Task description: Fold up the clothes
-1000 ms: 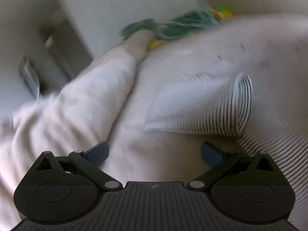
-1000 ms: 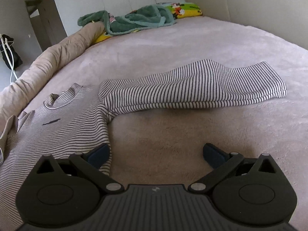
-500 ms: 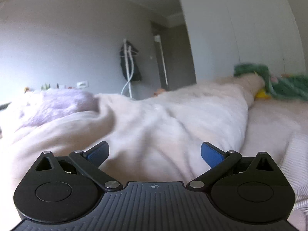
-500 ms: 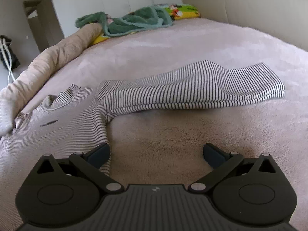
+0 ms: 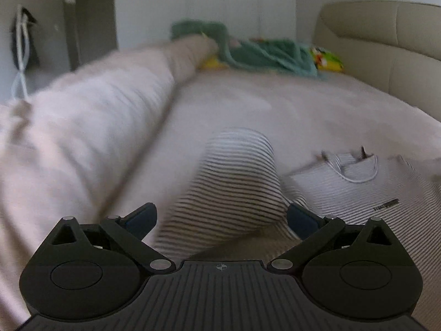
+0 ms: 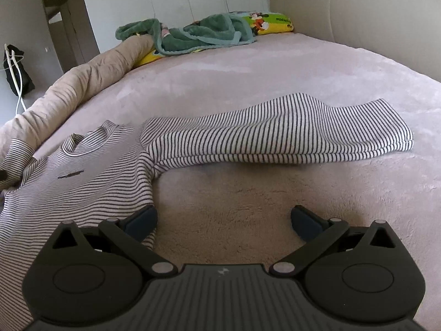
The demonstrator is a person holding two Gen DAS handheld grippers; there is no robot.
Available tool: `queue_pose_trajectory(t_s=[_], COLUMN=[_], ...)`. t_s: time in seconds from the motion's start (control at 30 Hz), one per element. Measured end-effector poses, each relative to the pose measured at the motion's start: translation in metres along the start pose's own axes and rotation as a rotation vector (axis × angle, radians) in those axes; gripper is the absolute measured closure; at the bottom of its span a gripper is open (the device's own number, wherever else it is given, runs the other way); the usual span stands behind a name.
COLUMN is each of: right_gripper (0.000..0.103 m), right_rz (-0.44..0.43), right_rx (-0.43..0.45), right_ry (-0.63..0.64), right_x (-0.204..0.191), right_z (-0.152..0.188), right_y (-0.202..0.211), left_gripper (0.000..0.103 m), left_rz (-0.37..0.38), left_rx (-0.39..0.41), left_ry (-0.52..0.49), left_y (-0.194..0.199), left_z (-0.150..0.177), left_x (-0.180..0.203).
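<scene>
Left gripper (image 5: 220, 218) and right gripper (image 6: 223, 219), fingers spread apart and empty, above the bed (image 6: 275, 63). Striped long-sleeved shirt (image 6: 82, 182) lies flat, one sleeve (image 6: 275, 135) extended sideways. Beyond: rolled beige duvet (image 6: 91, 82), green towel (image 6: 198, 34), headboard (image 6: 358, 8).

1. I saw one striped shirt (image 6: 91, 182) lying near left on the bed, with two sleeves.
2. I held two grippers, left (image 5: 220, 216) and right (image 6: 223, 218).
3. One green towel (image 6: 193, 34) lay far off.
4. One cartoon pillow (image 6: 271, 22) sat beside it.
</scene>
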State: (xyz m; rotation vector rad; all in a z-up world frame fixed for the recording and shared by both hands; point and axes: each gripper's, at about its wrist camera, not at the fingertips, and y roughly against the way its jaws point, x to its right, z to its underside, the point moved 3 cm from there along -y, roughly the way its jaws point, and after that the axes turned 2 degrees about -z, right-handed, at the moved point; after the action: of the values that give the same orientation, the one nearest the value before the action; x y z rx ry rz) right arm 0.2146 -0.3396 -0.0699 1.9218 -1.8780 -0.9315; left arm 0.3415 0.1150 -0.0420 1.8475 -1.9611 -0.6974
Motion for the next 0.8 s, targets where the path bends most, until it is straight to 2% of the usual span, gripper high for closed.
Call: queue_pose_trajectory(t_s=[0.03, 0.07, 0.1, 0.17, 0.2, 0.27, 0.33, 0.37, 0.43, 0.6, 0.8], right_gripper=[0.0, 0.0, 0.0, 0.0, 0.0, 0.0, 0.0, 0.0, 0.0, 0.0, 0.0], right_rz=[-0.002, -0.005, -0.007, -0.012, -0.015, -0.019, -0.021, -0.021, -0.023, -0.021, -0.018], right_rx=[0.006, 0.012, 0.018, 0.03, 0.034, 0.039, 0.043, 0.045, 0.047, 0.049, 0.05], right_ry=[0.0, -0.001, -0.001, -0.002, -0.003, -0.008, -0.009, -0.01, -0.01, -0.008, -0.006], right_x=[0.0, 0.001, 0.001, 0.002, 0.002, 0.001, 0.001, 0.002, 0.003, 0.003, 0.003], right_z=[0.001, 0.001, 0.002, 0.003, 0.003, 0.003, 0.004, 0.004, 0.005, 0.005, 0.005], right_y=[0.001, 0.001, 0.002, 0.003, 0.003, 0.004, 0.004, 0.004, 0.004, 0.004, 0.005], left_gripper=[0.023, 0.035, 0.042, 0.045, 0.051, 0.066, 0.088, 0.091, 0.092, 0.094, 0.095], left_rz=[-0.018, -0.043, -0.058, -0.083, -0.096, -0.12, -0.165, -0.191, -0.246, -0.426, -0.56], left_rx=[-0.01, -0.019, -0.027, -0.021, -0.015, 0.004, 0.043, 0.064, 0.108, 0.22, 0.296], left_ry=[-0.022, -0.045, -0.057, -0.059, -0.059, -0.078, -0.091, -0.095, -0.092, 0.001, 0.095], left_y=[-0.004, -0.007, -0.011, -0.013, -0.013, -0.009, 0.004, 0.012, 0.03, 0.085, 0.144], left_z=[0.0, 0.001, 0.0, -0.002, -0.003, -0.006, -0.009, -0.01, -0.012, -0.008, 0.0], left_x=[0.004, 0.009, 0.011, 0.012, 0.012, 0.014, 0.009, 0.005, -0.004, -0.051, -0.09])
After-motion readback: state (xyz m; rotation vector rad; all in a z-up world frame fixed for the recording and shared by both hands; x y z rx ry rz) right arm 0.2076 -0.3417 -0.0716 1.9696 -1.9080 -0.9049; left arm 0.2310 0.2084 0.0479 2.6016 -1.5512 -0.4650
